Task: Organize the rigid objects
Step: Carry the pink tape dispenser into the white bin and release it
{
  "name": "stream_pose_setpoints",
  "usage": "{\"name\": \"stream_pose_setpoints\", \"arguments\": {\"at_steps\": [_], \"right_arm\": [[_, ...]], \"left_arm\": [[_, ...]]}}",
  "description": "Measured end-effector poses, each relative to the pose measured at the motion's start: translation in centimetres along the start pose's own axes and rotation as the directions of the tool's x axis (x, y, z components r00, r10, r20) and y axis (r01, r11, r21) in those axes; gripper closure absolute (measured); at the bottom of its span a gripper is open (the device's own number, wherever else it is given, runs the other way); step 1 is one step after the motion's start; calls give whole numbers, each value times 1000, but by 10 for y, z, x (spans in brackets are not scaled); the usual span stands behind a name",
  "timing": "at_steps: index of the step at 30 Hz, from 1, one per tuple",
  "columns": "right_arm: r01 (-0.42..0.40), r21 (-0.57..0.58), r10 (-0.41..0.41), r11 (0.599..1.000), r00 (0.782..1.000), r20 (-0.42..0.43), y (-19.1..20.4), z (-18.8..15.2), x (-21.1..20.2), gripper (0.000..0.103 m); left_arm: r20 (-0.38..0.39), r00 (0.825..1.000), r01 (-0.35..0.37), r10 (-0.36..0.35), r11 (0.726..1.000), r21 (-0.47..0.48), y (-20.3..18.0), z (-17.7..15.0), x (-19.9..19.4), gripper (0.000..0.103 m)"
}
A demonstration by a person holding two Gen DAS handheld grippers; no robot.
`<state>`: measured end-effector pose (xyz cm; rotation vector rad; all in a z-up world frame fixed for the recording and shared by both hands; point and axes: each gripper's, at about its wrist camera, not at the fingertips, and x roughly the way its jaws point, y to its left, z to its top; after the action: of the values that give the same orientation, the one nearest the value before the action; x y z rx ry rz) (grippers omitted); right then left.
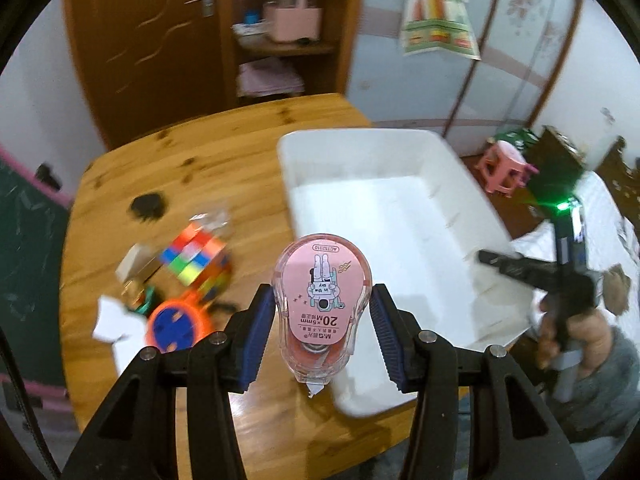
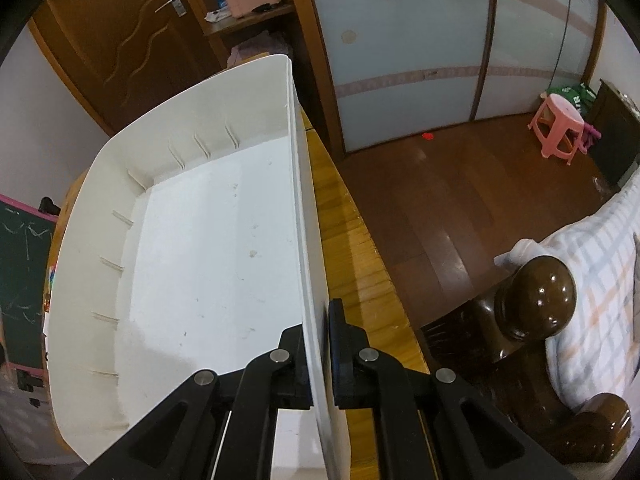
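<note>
My left gripper (image 1: 322, 320) is shut on a pink correction tape dispenser (image 1: 322, 304) and holds it above the wooden table (image 1: 224, 148), beside the near left corner of the white bin (image 1: 440, 160). A colourful cube (image 1: 196, 256), an orange and blue round toy (image 1: 176, 326) and a small black object (image 1: 148, 205) lie on the table to the left. My right gripper (image 2: 320, 356) is shut on the bin's right wall (image 2: 304, 220); it also shows in the left wrist view (image 1: 500, 262). The bin's floor shows nothing inside.
White paper scraps (image 1: 116, 320) lie near the toys. A wooden door (image 1: 152, 40) and shelf with a pink box (image 1: 292, 20) stand behind the table. A pink stool (image 2: 558, 128), a dark wooden bedpost (image 2: 536, 296) and a checked blanket (image 2: 600, 248) are to the right.
</note>
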<state>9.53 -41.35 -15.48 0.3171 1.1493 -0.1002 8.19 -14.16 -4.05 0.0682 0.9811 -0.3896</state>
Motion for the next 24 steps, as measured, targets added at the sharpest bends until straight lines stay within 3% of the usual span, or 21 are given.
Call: {"name": "stream_pose_setpoints", "arguments": {"at_steps": [8,15,24], "right_arm": [[-55,74,55,996,998,4,-9,0,0,96],[-105,89,105,990,994,9,-17,1,1,95],[-122,76,121,990,992,16,-18,-1,1,94]], "left_arm": [[-111,992,65,-61,997,35,-37,25,59,50],[-222,974,68,-53,996,62,-61,17,107,50],[-337,941,7,18,997,74,-63,-4,144,50]]}}
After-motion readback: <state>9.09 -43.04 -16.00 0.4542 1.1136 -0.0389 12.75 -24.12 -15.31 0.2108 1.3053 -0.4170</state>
